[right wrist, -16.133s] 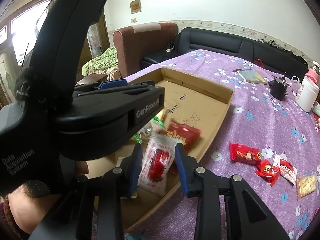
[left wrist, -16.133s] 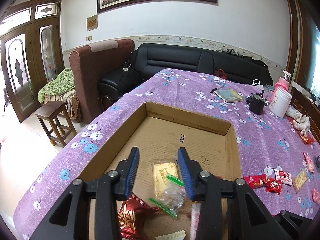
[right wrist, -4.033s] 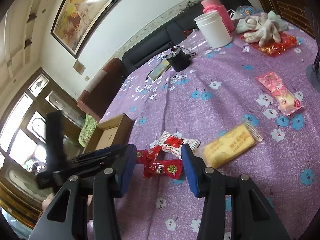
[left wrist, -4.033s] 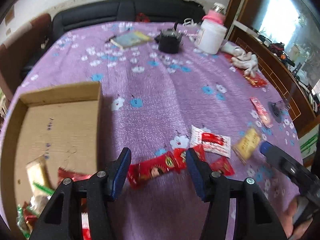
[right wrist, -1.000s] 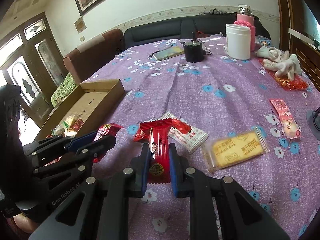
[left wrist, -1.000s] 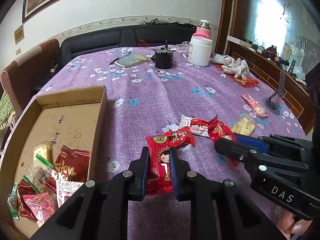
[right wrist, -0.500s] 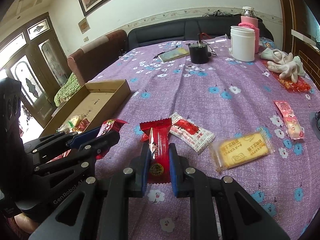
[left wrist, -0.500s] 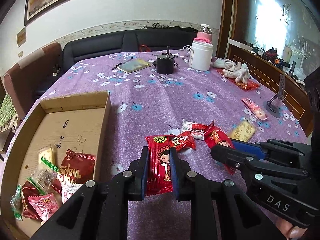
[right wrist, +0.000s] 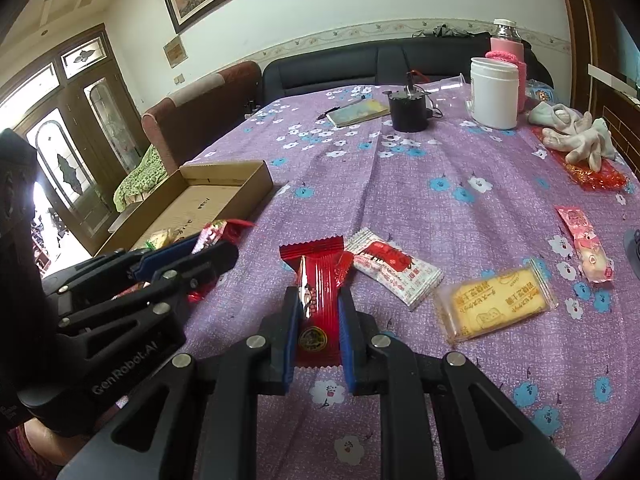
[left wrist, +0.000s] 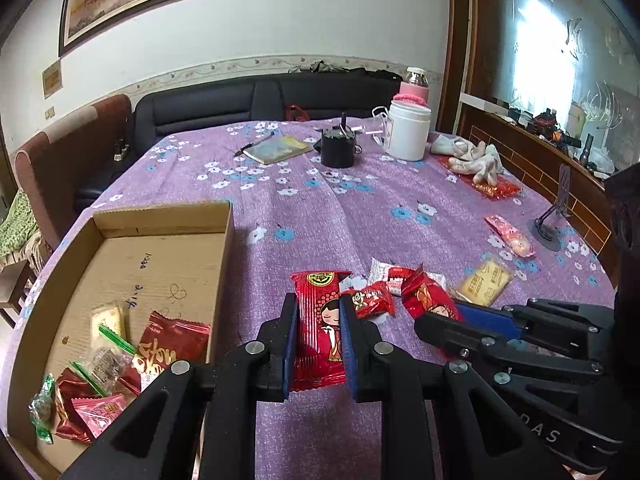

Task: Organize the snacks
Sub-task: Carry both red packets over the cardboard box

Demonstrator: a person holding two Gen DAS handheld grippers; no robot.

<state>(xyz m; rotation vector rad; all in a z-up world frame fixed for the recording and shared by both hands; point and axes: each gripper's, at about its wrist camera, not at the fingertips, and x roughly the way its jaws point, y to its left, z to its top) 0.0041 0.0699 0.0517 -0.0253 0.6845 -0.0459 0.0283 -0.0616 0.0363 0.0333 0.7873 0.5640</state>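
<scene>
My left gripper [left wrist: 318,308] is shut on a red snack packet with a cartoon girl [left wrist: 320,320], held above the purple cloth beside the cardboard box [left wrist: 228,240]. The box holds several wrapped snacks [left wrist: 168,346] at its near end. My right gripper [right wrist: 319,300] is shut on another red packet [right wrist: 316,280]; it also shows in the left wrist view [left wrist: 440,322] to the right. On the cloth lie a small red packet [left wrist: 372,298], a white-and-red packet [right wrist: 394,270], a yellow biscuit pack [right wrist: 496,302] and a pink packet [right wrist: 586,244].
Far on the table stand a black pot [left wrist: 338,148], a white jar [left wrist: 408,130], a pink flask [left wrist: 414,84], a booklet with a pen [left wrist: 278,150] and white gloves [left wrist: 474,158]. A small stand [left wrist: 550,224] sits at the right edge. A sofa lies behind.
Since four seconds ago both grippers have shut on red packets and lifted them. Over the last second both have moved left toward the box, holding their packets.
</scene>
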